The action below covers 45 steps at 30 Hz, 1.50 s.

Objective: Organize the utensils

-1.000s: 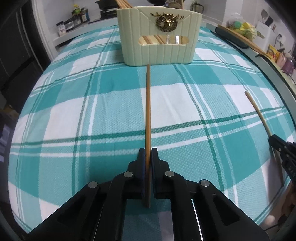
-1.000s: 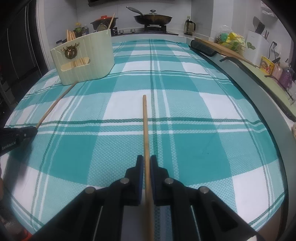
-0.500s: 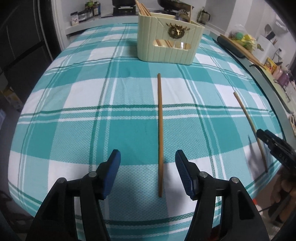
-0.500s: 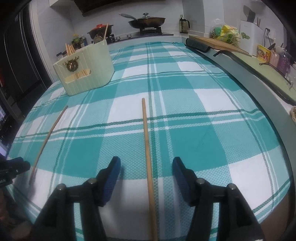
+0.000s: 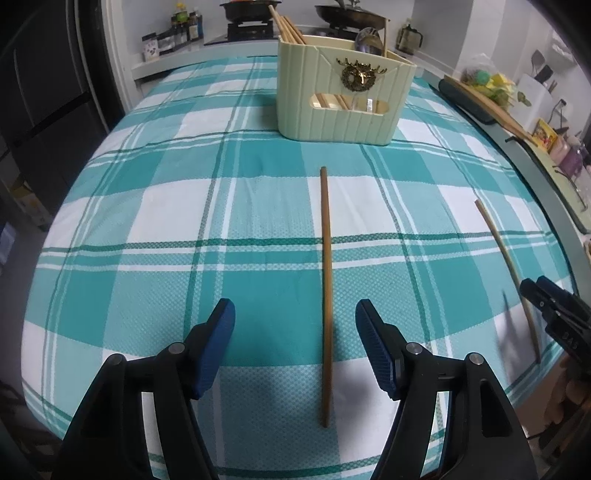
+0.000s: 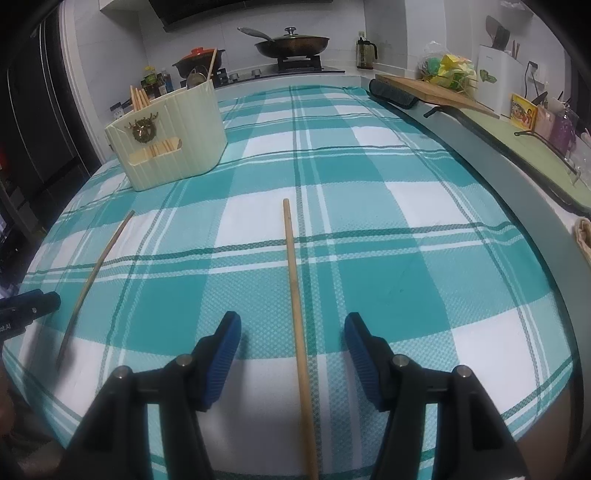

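A: Report the state of the left tongs (image 5: 295, 321).

B: Spread, with the jaws opening further. A dark chopstick (image 5: 325, 288) lies flat on the checked cloth (image 5: 147, 221) between the blue pads (image 5: 218, 347). Neither pad touches it. It sits nearer the right-hand pad, with its near end just short of the tong arms.

A: And the right tongs (image 6: 292, 334)?

B: Spread as well, pinching nothing. A lighter chopstick (image 6: 295, 280) lies between the pads and runs straight ahead of them, touching neither.

A: Locate the holder.

B: The cream utensil holder (image 5: 343, 96) stands on the bench well ahead of the left tongs, slightly to the right. It stands ahead and to the left of the right tongs. Chopsticks (image 5: 288, 27) stand upright in its left compartment, and a spoon bowl (image 5: 369, 38) shows in its right one.

A: Position of the two loose sticks relative to each other?

B: Well apart, roughly parallel. Each is seen off to the side of the opposite tongs.
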Available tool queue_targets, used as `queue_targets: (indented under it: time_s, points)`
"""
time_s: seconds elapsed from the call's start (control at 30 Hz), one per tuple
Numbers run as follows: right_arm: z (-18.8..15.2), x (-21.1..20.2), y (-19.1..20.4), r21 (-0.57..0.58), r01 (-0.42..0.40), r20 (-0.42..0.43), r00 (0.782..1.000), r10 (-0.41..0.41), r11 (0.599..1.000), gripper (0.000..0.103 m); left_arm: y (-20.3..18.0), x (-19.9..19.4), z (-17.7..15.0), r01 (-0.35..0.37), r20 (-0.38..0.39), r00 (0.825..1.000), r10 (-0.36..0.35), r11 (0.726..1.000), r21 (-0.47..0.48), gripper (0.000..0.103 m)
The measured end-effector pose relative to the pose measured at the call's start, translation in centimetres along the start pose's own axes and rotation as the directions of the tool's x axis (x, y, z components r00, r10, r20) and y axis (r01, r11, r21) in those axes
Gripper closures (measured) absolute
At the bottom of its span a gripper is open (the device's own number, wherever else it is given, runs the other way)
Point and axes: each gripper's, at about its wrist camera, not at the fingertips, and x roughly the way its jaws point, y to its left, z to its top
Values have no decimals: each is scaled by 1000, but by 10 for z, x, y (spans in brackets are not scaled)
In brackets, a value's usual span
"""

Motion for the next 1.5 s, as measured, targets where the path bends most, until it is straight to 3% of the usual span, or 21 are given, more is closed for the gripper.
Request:
queue_targets:
  time_s: [0.47, 0.53, 0.67, 0.87, 0.97, 1.07, 1.13, 1.17, 1.2, 1.23, 1.3, 1.5]
  points:
    - [2, 4, 9, -32, 6, -9, 1000, -7, 999, 43, -2, 6, 2, -50, 18, 999, 50, 998, 37, 33]
    - [3, 5, 7, -30, 9, -10, 1000, -10, 999, 43, -1, 7, 5, -41, 15, 999, 40, 998, 51, 33]
    - [15, 5, 2, -71, 0, -8, 1000, -1, 997, 43, 10, 20, 25, 47, -23, 999, -46, 997, 59, 27]
    - [51, 37, -9, -124, -75, -127, 990, 59, 989, 43, -7, 69, 54, 83, -122, 990, -64, 984, 156, 27]
    - [61, 61, -3, -177, -74, -186, 982, 41, 981, 43, -14, 82, 65, 40, -113, 993, -18, 980, 192, 27]
    - [71, 77, 3, -211, -53, -212, 977, 7, 976, 48, -13, 90, 79, 63, -145, 989, -38, 983, 174, 28]
    - [80, 83, 8, -231, -52, -221, 975, -1, 972, 66, -14, 94, 87, 55, -146, 989, -29, 983, 177, 40]
    - [85, 85, 10, -234, -56, -226, 974, 2, 971, 85, -15, 95, 90, 55, -143, 989, -30, 982, 179, 47]
    - [89, 88, 11, -233, -57, -233, 972, 2, 971, 95, -15, 95, 93, 53, -137, 990, -28, 982, 181, 63]
    - [93, 91, 12, -224, -54, -238, 971, -1, 973, 96, -16, 96, 96, 64, -136, 990, -40, 982, 179, 79]
    - [99, 95, 11, -198, -62, -241, 970, 13, 978, 96, -18, 96, 97, 84, -133, 989, -62, 982, 168, 97]
    - [105, 76, 13, -135, -130, -176, 979, 105, 982, 97, -14, 70, 91, 103, -65, 993, -95, 985, 138, 99]
